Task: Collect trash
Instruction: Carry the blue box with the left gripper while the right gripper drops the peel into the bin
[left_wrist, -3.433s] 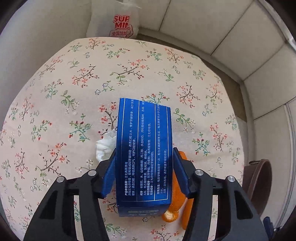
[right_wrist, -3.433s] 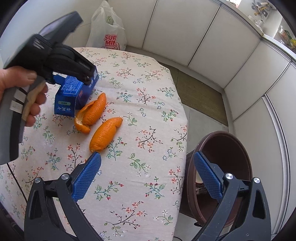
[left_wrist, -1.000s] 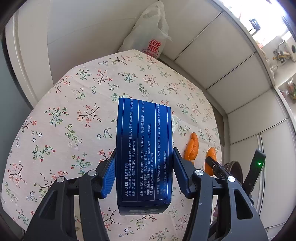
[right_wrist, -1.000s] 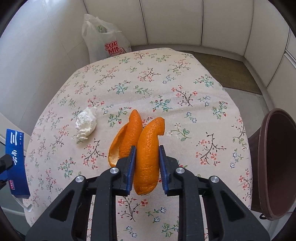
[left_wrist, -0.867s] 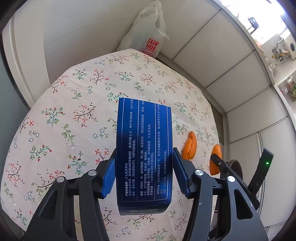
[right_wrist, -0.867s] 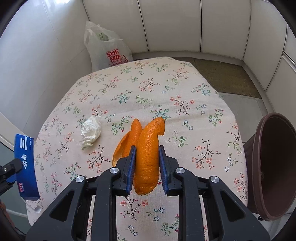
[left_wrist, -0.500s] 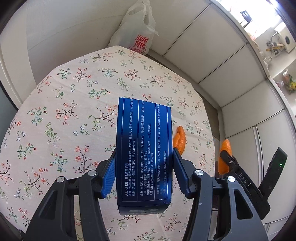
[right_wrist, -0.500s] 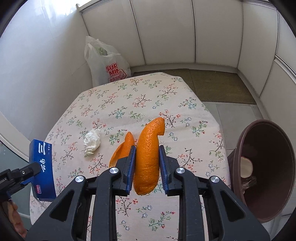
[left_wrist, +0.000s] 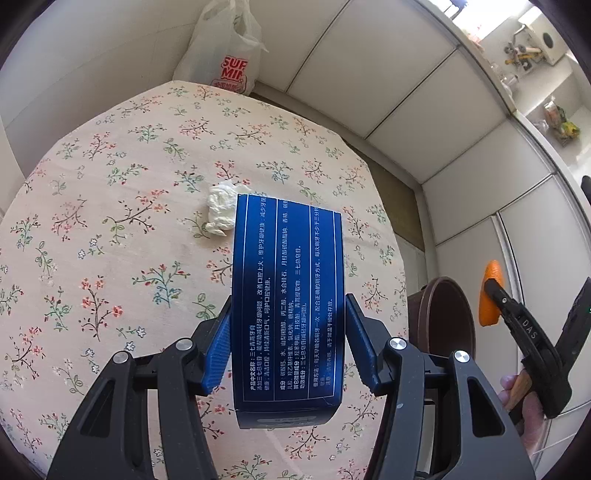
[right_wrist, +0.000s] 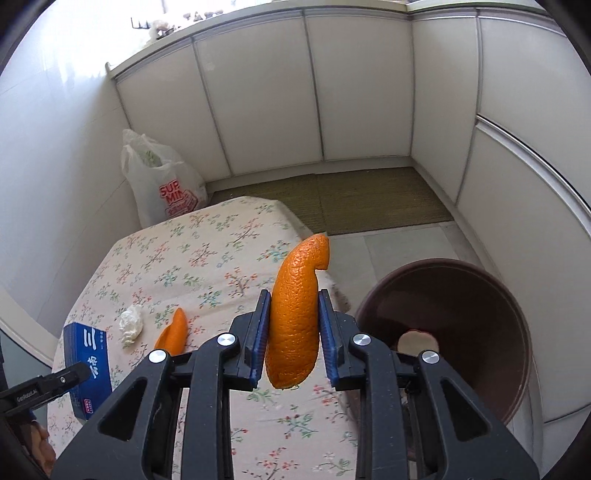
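Observation:
My left gripper is shut on a blue toothpaste box and holds it in the air above the flowered table. The same box shows at the lower left of the right wrist view. My right gripper is shut on an orange peel, lifted above the table's right edge beside the brown bin. From the left wrist view that peel hangs just past the bin. A second orange peel and a crumpled white tissue lie on the table; the tissue sits just beyond the box.
A white plastic shopping bag with red print stands on the floor behind the table's far end. The bin holds some rubbish at its bottom. White cabinet panels ring the room, and a green mat covers the floor beyond the table.
My right gripper rose with its peel and swung right towards the bin, leaving the other peel on the table. My left gripper carried the box across the table, and the tissue came into view.

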